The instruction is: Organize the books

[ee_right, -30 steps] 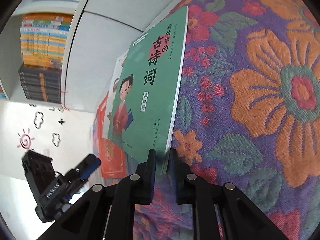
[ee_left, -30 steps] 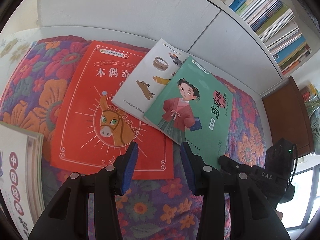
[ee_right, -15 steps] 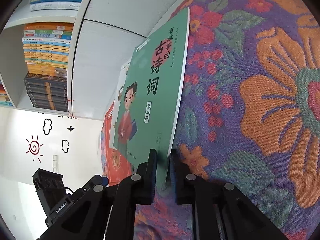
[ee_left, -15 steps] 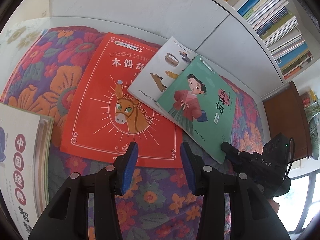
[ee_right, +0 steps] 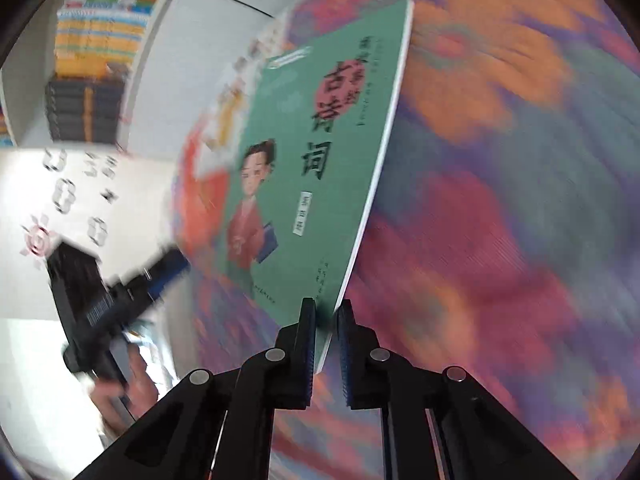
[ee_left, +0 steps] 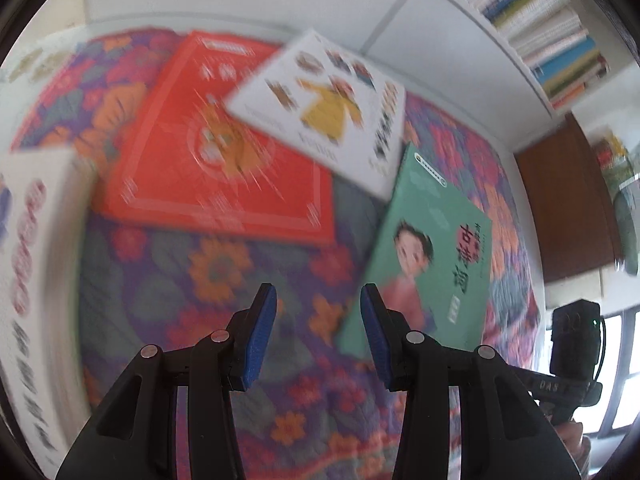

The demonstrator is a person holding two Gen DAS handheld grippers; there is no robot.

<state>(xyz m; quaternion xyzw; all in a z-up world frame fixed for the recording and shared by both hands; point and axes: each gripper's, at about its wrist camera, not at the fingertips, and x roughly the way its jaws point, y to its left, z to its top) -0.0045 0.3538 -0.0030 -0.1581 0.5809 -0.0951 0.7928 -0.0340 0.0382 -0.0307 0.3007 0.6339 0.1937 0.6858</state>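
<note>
Here, the green book [ee_right: 304, 168] is clamped at its lower corner by the right gripper [ee_right: 325, 320], raised off the floral bedspread [ee_right: 500, 208]. Nearby, at ten o'clock, a white book [ee_left: 320, 108] overlaps a red book [ee_left: 216, 160]. "DAS" is read on the right gripper's body. The left gripper [ee_left: 318, 320] hangs with jaws apart, empty.

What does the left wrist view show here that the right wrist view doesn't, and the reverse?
Left wrist only: the open, empty left gripper from behind, the whole red book, a white book stack at the left edge, and a brown cabinet.

Right wrist only: the right gripper shut on the green book at its corner, wall stickers, and a hand holding the left gripper.

Both: the green book, the white picture book, the floral cloth, and bookshelves.
</note>
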